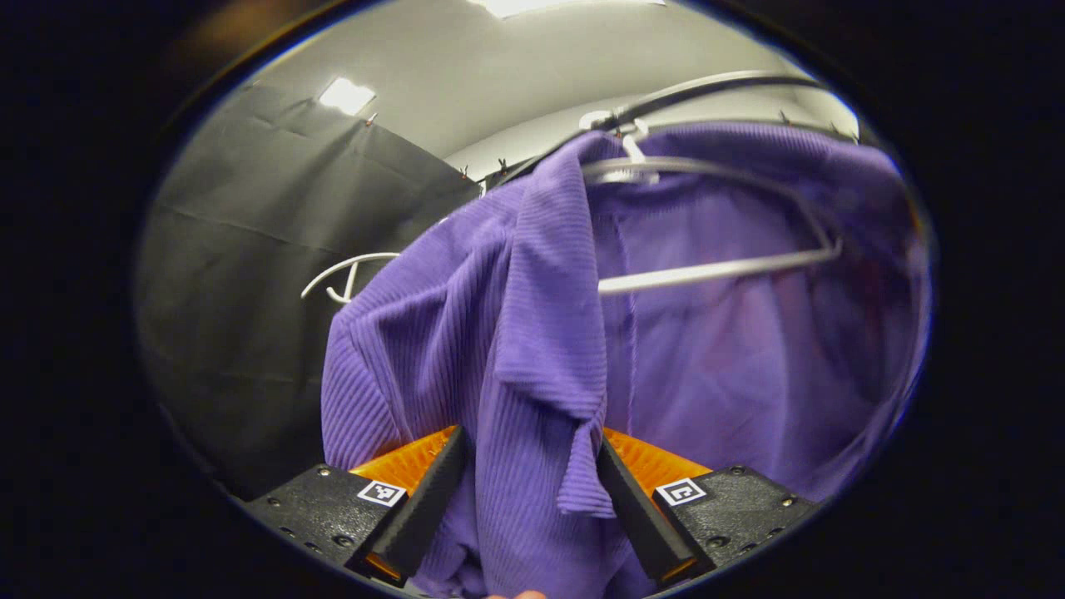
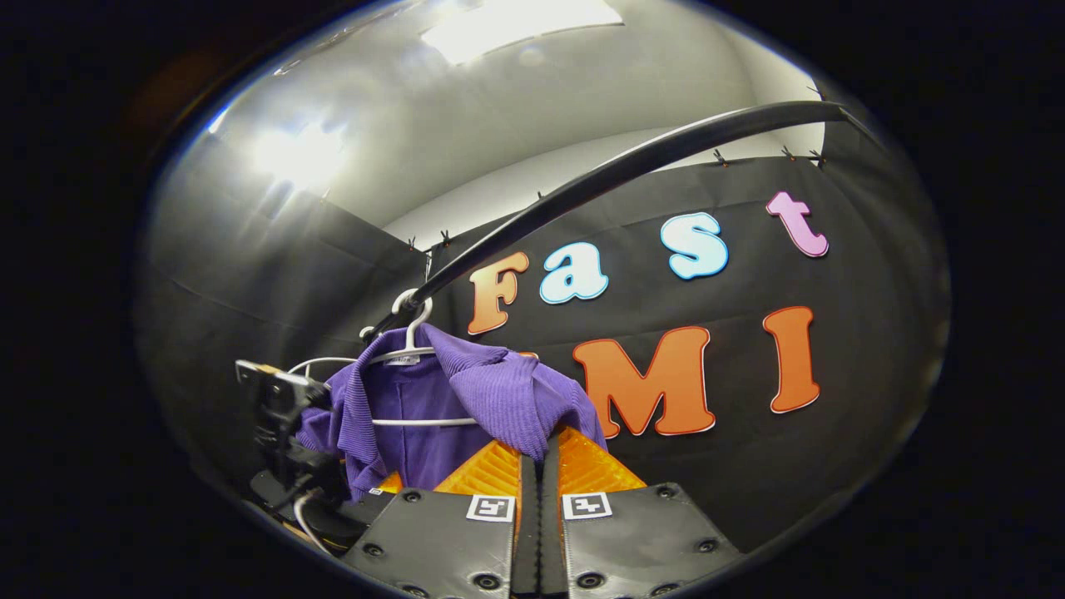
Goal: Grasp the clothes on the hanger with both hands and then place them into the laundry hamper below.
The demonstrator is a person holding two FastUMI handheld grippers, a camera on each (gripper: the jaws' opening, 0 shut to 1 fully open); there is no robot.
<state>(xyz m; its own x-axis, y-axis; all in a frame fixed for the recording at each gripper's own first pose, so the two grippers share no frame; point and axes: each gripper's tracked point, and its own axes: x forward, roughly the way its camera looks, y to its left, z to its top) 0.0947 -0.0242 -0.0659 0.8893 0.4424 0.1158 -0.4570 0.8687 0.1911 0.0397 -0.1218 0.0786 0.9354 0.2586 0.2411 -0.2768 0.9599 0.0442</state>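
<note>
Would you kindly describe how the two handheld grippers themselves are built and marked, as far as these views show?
Each gripper, left and right, has dark, screw-studded plates, each carrying a small square black-and-white marker, with ribbed orange parts behind. In the right gripper view the left gripper appears farther off as a dark boxy unit with a pale cable.

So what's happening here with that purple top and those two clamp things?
A person is working two handheld grippers on a purple ribbed top that hangs on a white hanger from a dark rail. The left gripper is open, with a fold of the fabric lying between its fingers. The right gripper looks closed on the edge of the top's other side. The top is still on the hanger, so nothing has gone into a hamper yet.
</note>
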